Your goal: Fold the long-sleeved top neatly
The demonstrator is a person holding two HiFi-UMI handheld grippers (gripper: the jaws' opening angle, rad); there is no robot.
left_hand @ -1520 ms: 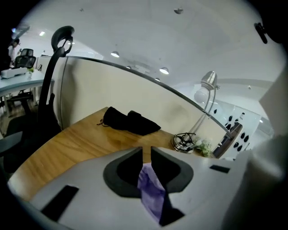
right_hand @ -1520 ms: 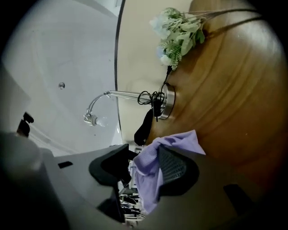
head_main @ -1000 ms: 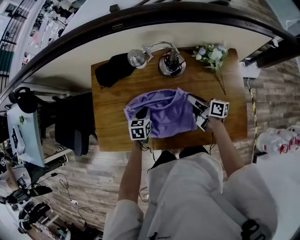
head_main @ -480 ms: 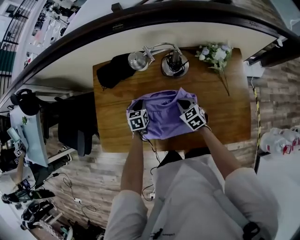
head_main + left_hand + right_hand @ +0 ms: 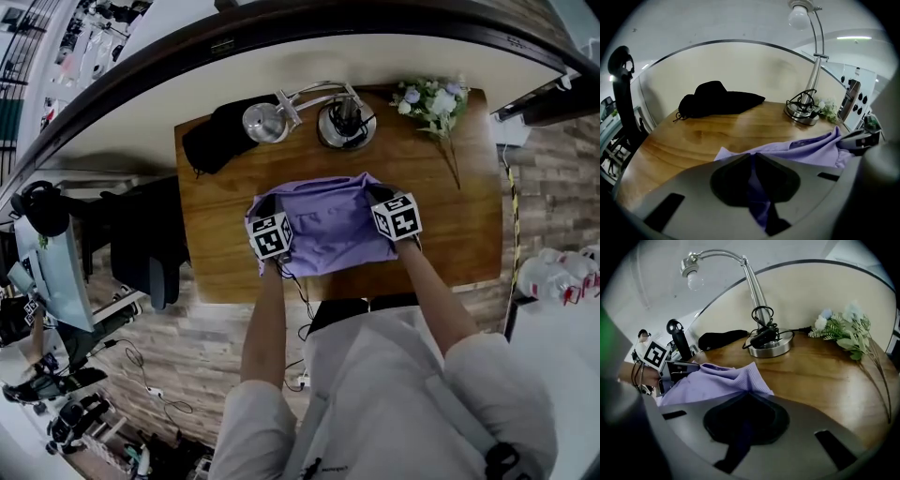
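Note:
The purple long-sleeved top (image 5: 328,230) lies bunched in the middle of the wooden table (image 5: 455,230). My left gripper (image 5: 266,208) is at its left edge. In the left gripper view its jaws (image 5: 753,155) are closing, with a strip of purple cloth (image 5: 806,146) pinched between them. My right gripper (image 5: 381,197) is at the top's far right corner. In the right gripper view it (image 5: 749,393) is shut, and the ribbed purple cloth (image 5: 715,379) gathers into the jaw tips. Both grippers point steeply down towards the table.
A desk lamp stands at the back, with its base (image 5: 345,127) and cable beside its head (image 5: 261,120). A black cloth bundle (image 5: 220,141) lies at the back left. A spray of flowers (image 5: 431,103) lies at the back right. A dark chair (image 5: 145,246) stands left of the table.
My right gripper swung in from the top's right side, rolled over and sank onto its far right corner. My left gripper shifted slightly up the left edge. The top now lies wider and flatter.

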